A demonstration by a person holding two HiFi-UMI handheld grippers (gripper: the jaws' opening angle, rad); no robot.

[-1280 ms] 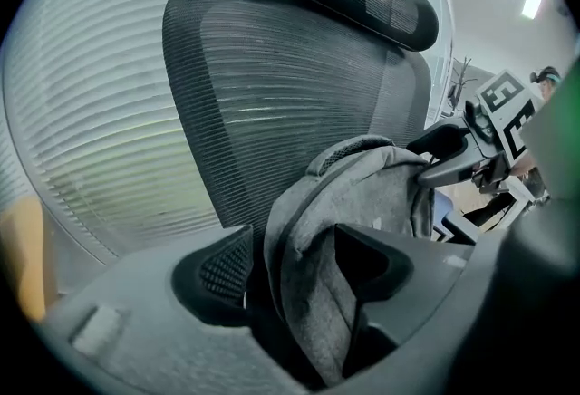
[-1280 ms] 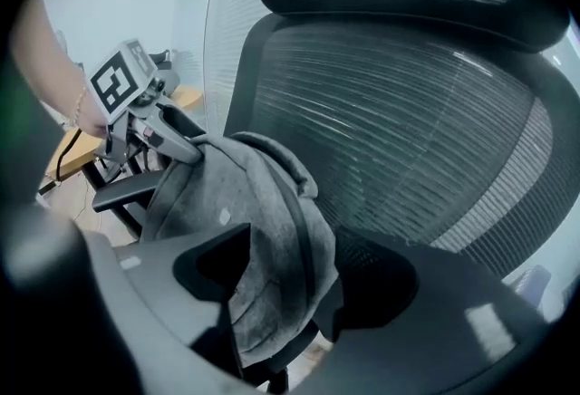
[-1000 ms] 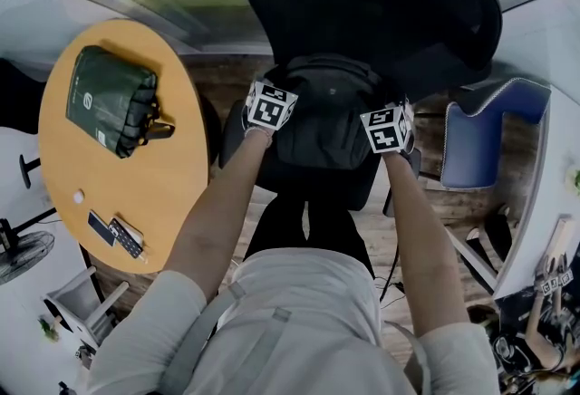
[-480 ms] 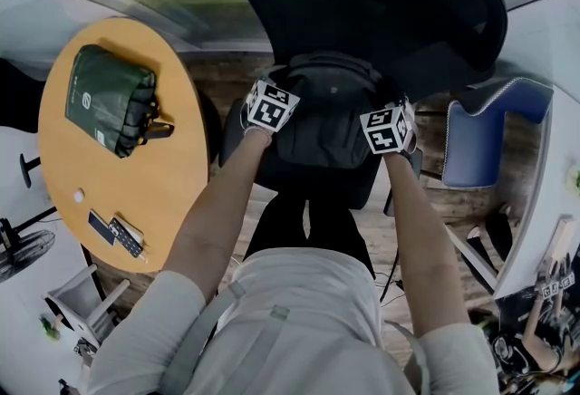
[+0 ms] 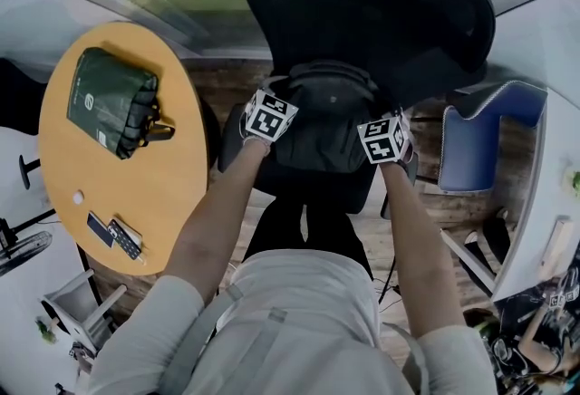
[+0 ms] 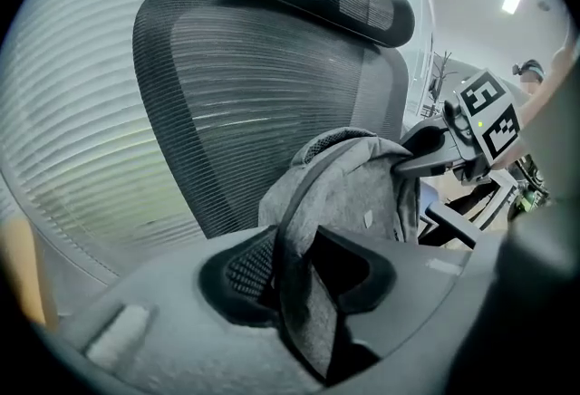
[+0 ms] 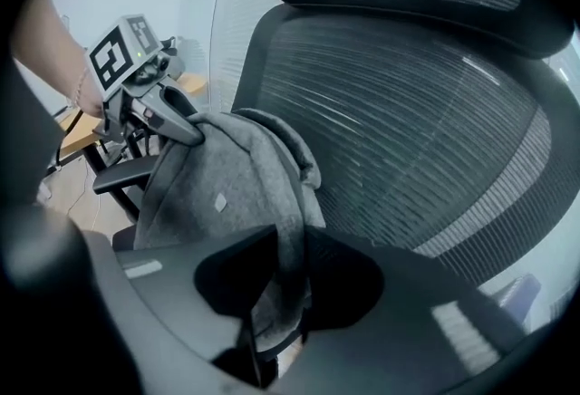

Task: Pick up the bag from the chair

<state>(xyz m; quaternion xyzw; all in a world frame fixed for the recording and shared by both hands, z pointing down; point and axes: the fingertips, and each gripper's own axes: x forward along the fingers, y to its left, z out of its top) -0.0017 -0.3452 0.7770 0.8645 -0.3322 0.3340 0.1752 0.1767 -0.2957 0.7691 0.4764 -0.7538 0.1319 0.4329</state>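
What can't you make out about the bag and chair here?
- The bag's base on the chair seat: gripper views, each gripper's body blocks it.
- The left gripper and right gripper jaws: head view, marker cubes cover them.
- The small items on the table: head view, too small.

The bag (image 6: 349, 194), between the matt plastic jaws of the left gripper (image 6: 299, 293) and right gripper (image 7: 276, 293), is soft grey cloth; beyond them the chair (image 6: 263, 85) back is black mesh.

The bag (image 6: 349, 194) is grey, the chair (image 6: 245, 94) black ribbed mesh. The worktop (image 5: 172, 194) is yellow-orange, the pouch (image 5: 107, 99) on it dark green.
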